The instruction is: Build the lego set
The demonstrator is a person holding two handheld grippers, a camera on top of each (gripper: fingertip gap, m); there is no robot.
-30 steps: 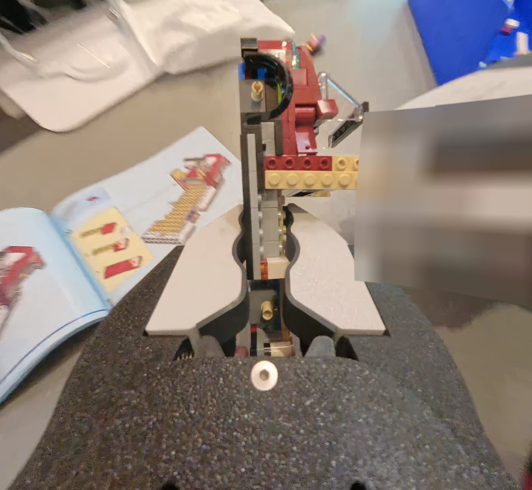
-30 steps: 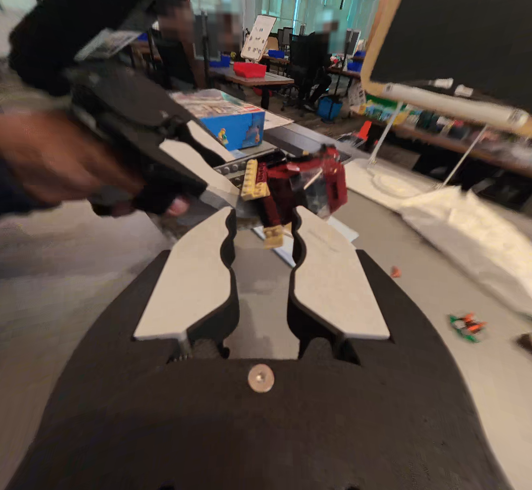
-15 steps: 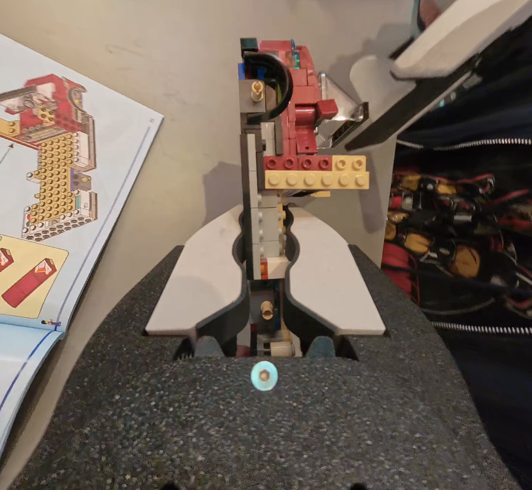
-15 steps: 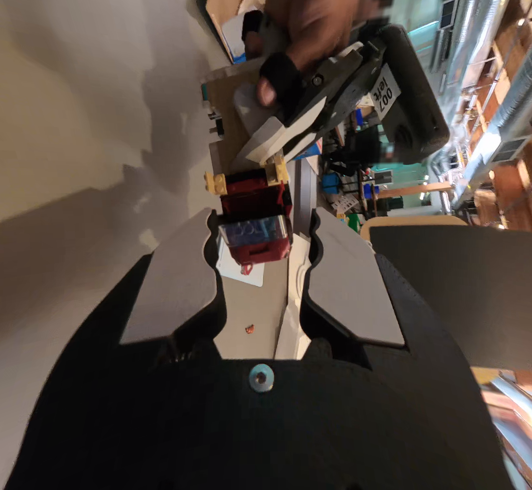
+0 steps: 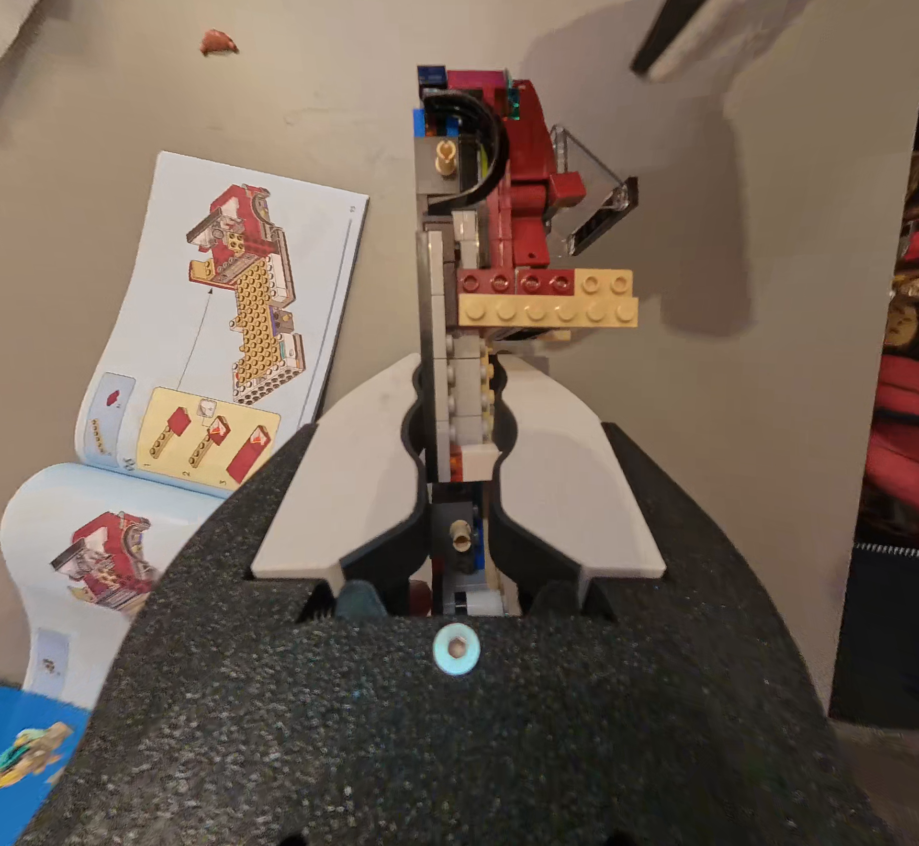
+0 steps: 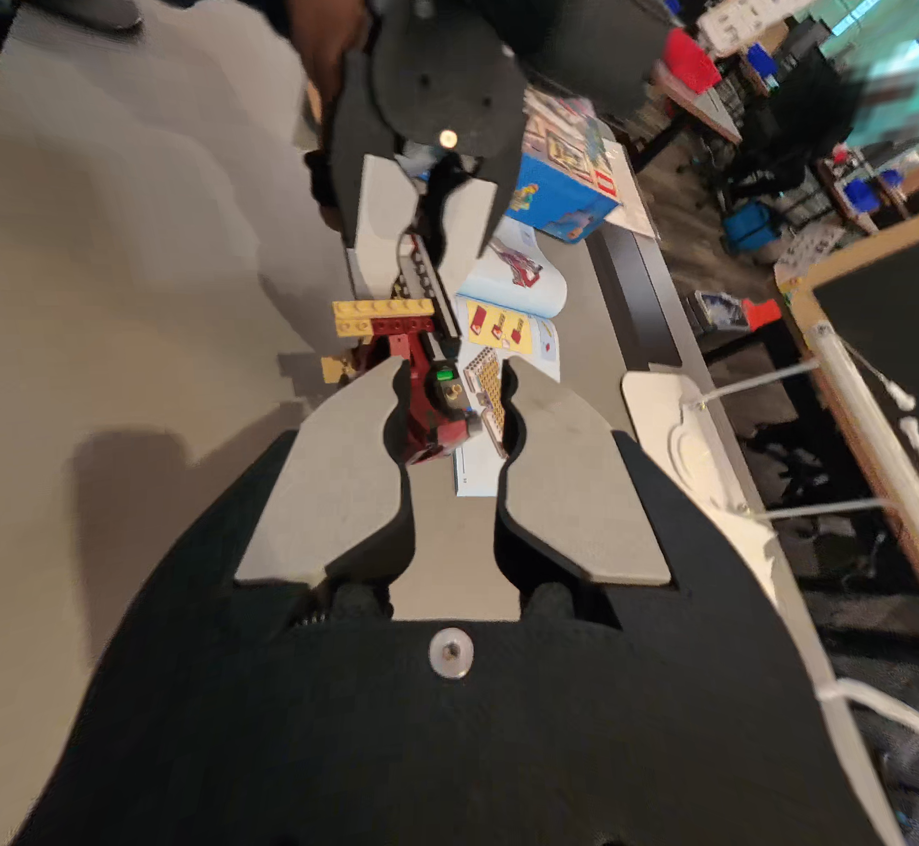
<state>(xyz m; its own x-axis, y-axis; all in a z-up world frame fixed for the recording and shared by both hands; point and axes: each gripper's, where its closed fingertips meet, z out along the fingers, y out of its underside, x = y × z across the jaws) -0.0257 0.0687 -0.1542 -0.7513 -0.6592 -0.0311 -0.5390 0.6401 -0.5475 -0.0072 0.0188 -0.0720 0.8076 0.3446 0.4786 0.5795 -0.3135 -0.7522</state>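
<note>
My left gripper [image 5: 460,364] is shut on the grey base strip of a brick model [image 5: 522,225]. The model is dark red, tan and grey, with a clear windscreen piece, and stands up from the pads over the table [image 5: 696,424]. In the right wrist view the left gripper [image 6: 422,245] hangs fingers-down with the model [image 6: 398,324] below it. My right gripper [image 6: 450,364] is open. The model's dark red end shows between its fingers, with a gap to the right pad. One of its fingers shows blurred at the top right of the left wrist view [image 5: 746,1].
An open instruction booklet [image 5: 224,324] lies on the table left of the model and also shows in the right wrist view [image 6: 512,324]. A blue box [image 6: 557,195] stands behind it. A small brown piece [image 5: 219,42] lies loose. A white sheet [image 6: 661,424] lies at the right. The tips of one gripper are about 10 cm away from the tips of the other.
The left grasp on the model has stayed the same while both views swung. My right gripper's jaws widened, then narrowed, and now face the model's dark red end.
</note>
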